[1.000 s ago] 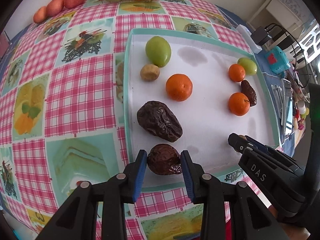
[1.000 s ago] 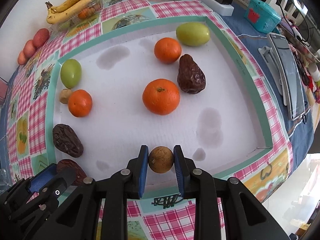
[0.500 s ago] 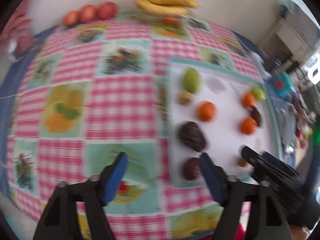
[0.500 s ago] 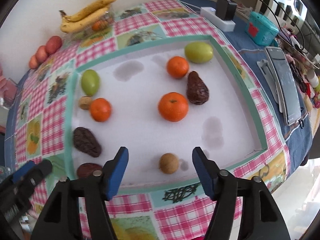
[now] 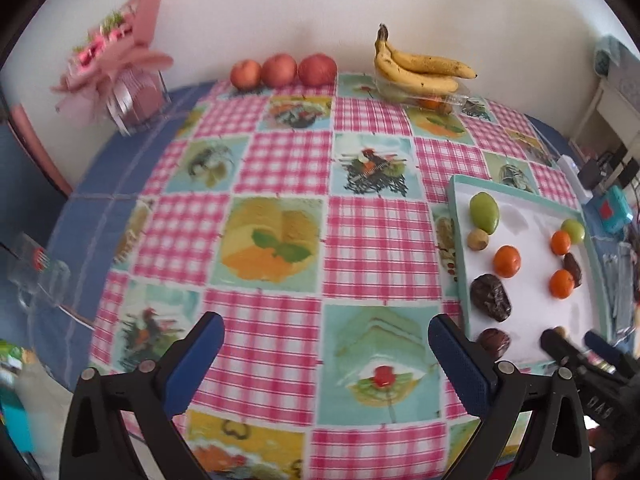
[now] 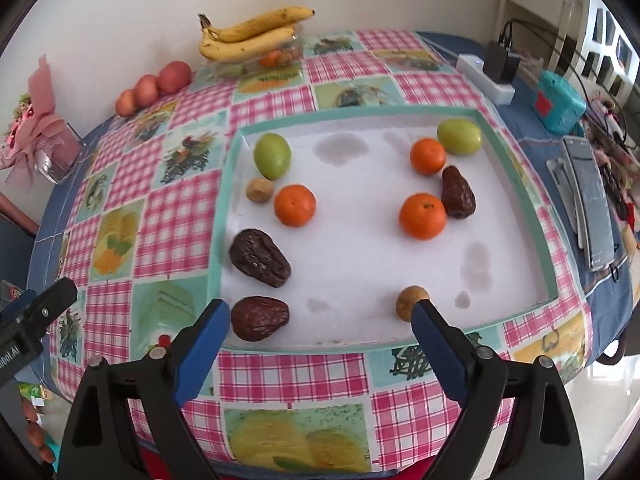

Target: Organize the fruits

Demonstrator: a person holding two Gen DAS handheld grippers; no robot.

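A white tray with a teal rim (image 6: 516, 168) (image 5: 454, 200) lies on the checked tablecloth. Its left side holds a green fruit (image 6: 272, 155), a small tan fruit (image 6: 259, 190), an orange (image 6: 295, 205) and two dark dates (image 6: 259, 257) (image 6: 260, 317). Its right side holds a green fruit (image 6: 459, 136), two oranges (image 6: 427, 155) (image 6: 422, 216), a date (image 6: 457, 197) and a tan fruit (image 6: 409, 299). My right gripper (image 6: 322, 350) is open, empty, above the tray's near edge. My left gripper (image 5: 326, 356) is open, empty, over the cloth left of the tray.
Bananas (image 5: 420, 68) on a clear box and three red apples (image 5: 282, 70) line the far wall. A pink bouquet (image 5: 116, 64) stands far left, a glass (image 5: 38, 276) near the left edge. A phone (image 6: 592, 204), teal box (image 6: 560, 102) and power strip (image 6: 486, 80) lie right of the tray.
Both grippers opened and let go: the left released the date at the tray's near left, the right released the tan fruit at the near right. Both pulled back; the left swung leftward.
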